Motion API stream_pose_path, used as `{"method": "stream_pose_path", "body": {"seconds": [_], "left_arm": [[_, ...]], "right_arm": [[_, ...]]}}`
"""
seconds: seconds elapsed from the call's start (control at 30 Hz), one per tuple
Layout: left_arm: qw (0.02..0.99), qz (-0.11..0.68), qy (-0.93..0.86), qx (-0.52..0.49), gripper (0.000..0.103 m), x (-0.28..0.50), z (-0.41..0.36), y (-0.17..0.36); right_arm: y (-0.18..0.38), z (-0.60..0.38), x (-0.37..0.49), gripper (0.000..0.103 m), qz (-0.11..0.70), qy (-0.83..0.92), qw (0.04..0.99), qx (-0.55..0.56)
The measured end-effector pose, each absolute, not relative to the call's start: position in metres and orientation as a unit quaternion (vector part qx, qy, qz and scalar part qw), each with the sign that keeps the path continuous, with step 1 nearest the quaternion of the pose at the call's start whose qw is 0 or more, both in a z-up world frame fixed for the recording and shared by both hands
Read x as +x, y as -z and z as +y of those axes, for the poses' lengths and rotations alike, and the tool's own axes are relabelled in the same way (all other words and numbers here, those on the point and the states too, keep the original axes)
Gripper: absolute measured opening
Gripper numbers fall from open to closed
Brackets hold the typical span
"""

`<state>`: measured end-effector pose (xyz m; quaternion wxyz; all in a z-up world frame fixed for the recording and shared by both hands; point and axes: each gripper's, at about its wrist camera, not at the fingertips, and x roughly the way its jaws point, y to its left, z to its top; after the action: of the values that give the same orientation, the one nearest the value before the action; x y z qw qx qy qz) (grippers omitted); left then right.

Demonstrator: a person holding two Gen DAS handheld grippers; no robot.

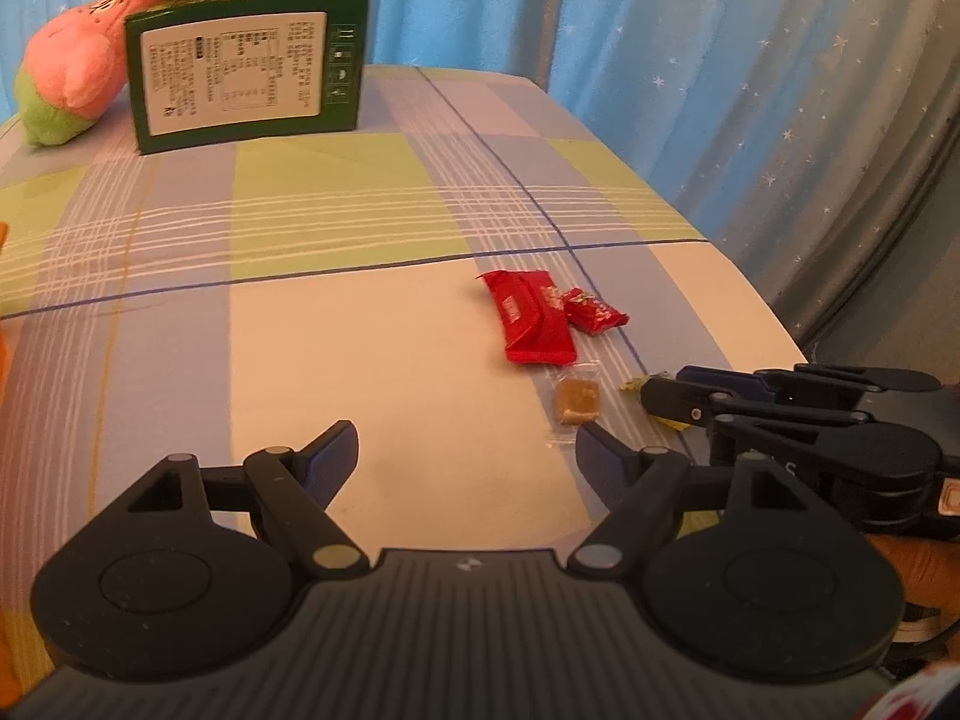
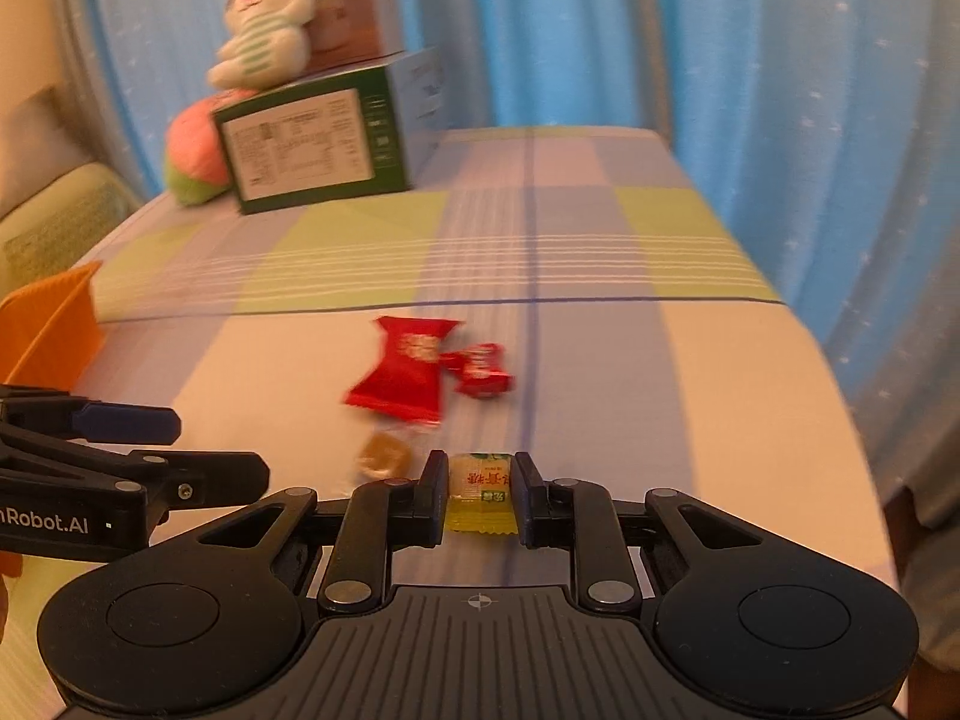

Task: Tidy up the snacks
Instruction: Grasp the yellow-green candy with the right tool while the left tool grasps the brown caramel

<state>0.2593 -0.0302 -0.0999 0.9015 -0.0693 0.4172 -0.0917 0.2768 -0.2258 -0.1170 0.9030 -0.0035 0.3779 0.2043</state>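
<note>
a: two grippers on the table. right gripper point(image 2: 479, 495) sits low centre in the right wrist view, jaws nearly closed, pads pressed on both sides of a yellow-green candy point(image 2: 480, 495).

b: and the left one?

a: left gripper point(image 1: 465, 456) stands wide apart, nothing between the fingers, only bare tablecloth point(image 1: 420, 360) under the gap. its right fingertip is just beside a clear-wrapped brown candy point(image 1: 576, 402), lower centre-right of the left wrist view; cannot tell if they touch.

b: other snacks?

a: large red packet point(image 1: 534, 318) just above the brown candy, centre-right. small red packet point(image 1: 594, 312) against its right edge, touching or overlapping. in the right wrist view the same group sits just above the closed jaws, blurred.

b: container?

a: orange bin point(image 2: 54, 330), only a corner of it at the left edge of the right wrist view, well apart from the snacks.

b: background?

a: green box point(image 1: 246, 72) upper left, a pink and green plush point(image 1: 66, 78) against its left side, a white rabbit plush point(image 2: 264, 30) on top of it. blue star-print curtain point(image 1: 720, 60) behind the table. some of a hand point(image 1: 912, 564) shows at the lower right edge of the left wrist view.
</note>
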Motion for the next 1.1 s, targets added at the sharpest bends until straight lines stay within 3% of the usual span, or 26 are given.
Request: {"method": "stream_pose_path", "body": {"seconds": [0.4, 0.77, 0.87, 1.1], "left_arm": [[0.899, 0.416, 0.127, -0.047, 0.064, 0.276, -0.060, 0.117], [0.905, 0.398, 0.151, -0.025, 0.034, 0.285, -0.083, 0.121], [0.905, 0.396, 0.152, -0.003, 0.019, 0.283, -0.091, 0.121], [0.906, 0.400, 0.138, 0.008, 0.019, 0.265, -0.091, 0.116]], "right_arm": [[0.127, -0.237, 0.268, 0.023, 0.370, -0.191, 0.908, -0.042], [0.123, -0.264, 0.259, 0.022, 0.378, -0.146, 0.914, 0.004], [0.123, -0.266, 0.256, 0.022, 0.379, -0.142, 0.914, 0.007], [0.115, -0.266, 0.252, 0.022, 0.385, -0.147, 0.911, 0.021]]}}
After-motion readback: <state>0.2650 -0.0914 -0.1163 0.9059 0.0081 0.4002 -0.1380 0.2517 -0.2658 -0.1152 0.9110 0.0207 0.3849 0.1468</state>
